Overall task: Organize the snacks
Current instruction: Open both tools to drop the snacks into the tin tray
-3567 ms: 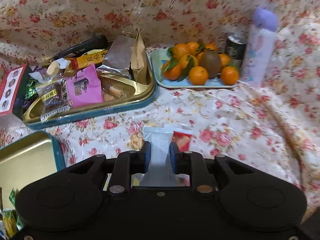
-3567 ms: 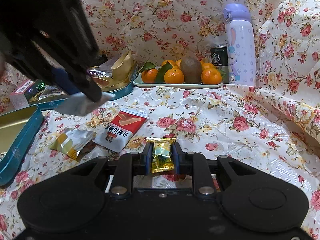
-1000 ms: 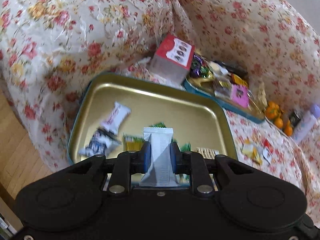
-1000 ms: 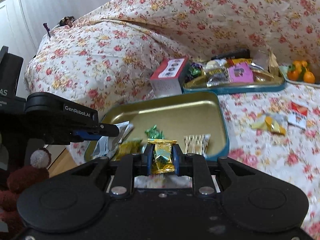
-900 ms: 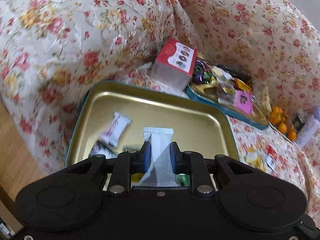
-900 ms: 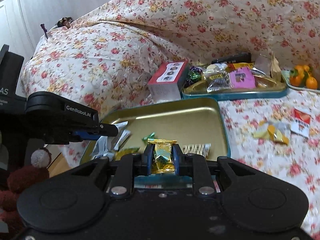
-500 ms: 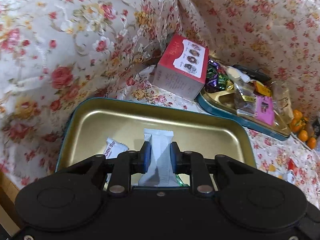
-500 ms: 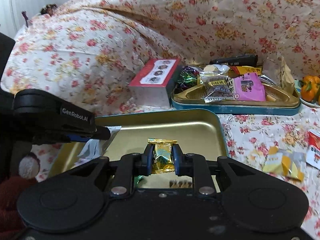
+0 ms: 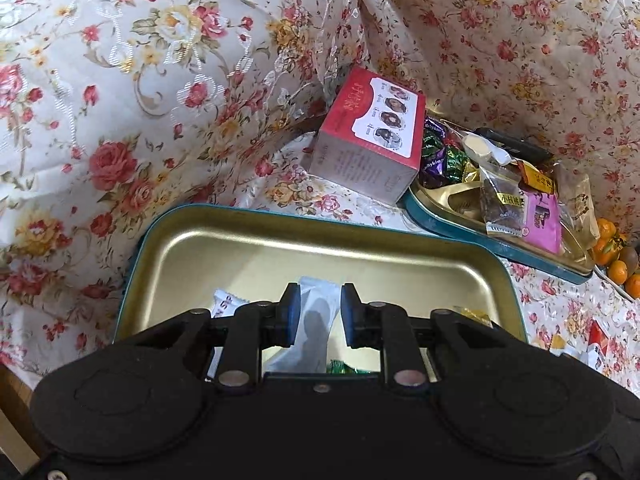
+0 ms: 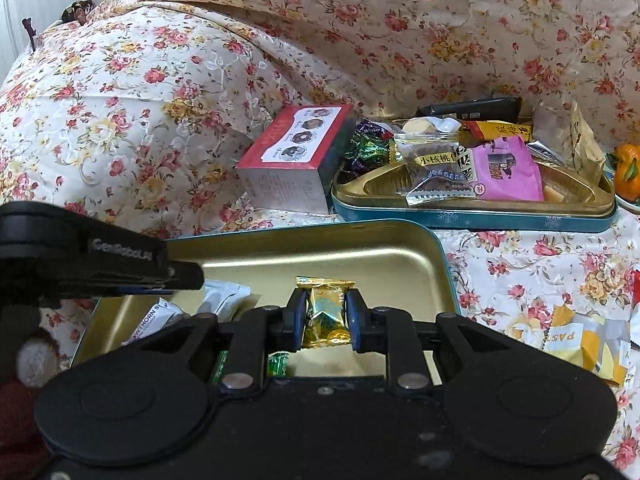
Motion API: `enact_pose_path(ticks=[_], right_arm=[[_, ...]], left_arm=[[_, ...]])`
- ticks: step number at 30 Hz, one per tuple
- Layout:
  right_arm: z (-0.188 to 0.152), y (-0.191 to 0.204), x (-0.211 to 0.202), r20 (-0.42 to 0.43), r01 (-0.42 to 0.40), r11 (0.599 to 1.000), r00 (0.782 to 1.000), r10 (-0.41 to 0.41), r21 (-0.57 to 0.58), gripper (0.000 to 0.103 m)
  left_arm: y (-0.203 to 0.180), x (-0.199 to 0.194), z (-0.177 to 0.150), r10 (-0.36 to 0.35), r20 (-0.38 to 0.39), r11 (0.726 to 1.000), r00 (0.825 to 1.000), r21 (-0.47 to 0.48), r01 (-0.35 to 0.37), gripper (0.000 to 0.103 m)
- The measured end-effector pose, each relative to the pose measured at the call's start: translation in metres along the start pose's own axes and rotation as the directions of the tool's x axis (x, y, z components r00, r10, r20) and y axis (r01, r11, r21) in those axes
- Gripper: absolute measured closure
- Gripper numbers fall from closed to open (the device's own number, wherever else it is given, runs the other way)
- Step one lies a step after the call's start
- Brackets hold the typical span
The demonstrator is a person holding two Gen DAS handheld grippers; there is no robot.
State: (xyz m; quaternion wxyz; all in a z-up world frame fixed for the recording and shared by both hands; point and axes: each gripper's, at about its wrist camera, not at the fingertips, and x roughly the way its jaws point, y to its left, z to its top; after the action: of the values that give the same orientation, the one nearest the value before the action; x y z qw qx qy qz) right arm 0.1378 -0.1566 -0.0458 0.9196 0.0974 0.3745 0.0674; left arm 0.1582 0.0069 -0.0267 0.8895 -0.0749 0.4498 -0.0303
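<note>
A white packet [image 9: 316, 320] is seen between the fingers of the left gripper [image 9: 316, 312]; the pads stand slightly off its sides, so the jaws are parted, and the packet hangs over the gold tray [image 9: 280, 256]. A gold candy [image 10: 325, 312] is pinched between the pads of the right gripper [image 10: 325, 316], also above the tray [image 10: 380, 268]. More wrapped snacks [image 10: 156, 320] are lying in the tray beneath. Just beyond the tray a red box [image 9: 372, 136] is set on the floral cloth [image 9: 160, 80]. Beside it a second tin [image 10: 480, 216] is heaped with snacks. Oranges [image 9: 616, 256] are seen farthest right.
</note>
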Motion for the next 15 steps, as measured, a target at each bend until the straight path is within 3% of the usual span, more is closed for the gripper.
enact_pose_path(ticks=[7,15], right_arm=[[-0.006,0.0,-0.011,0.03,-0.001,1.0,1.0,0.002,-0.007,0.07],[-0.02,-0.003,-0.056,0.084,0.003,1.0,0.996,-0.002,-0.004,0.07]], left_arm=[[-0.002,-0.02,-0.015,0.004,-0.009,1.0,1.0,0.0,-0.004,0.074],[-0.018,-0.059,-0.045,0.002,0.013,0.999,1.0,0.049,-0.003,0.074]])
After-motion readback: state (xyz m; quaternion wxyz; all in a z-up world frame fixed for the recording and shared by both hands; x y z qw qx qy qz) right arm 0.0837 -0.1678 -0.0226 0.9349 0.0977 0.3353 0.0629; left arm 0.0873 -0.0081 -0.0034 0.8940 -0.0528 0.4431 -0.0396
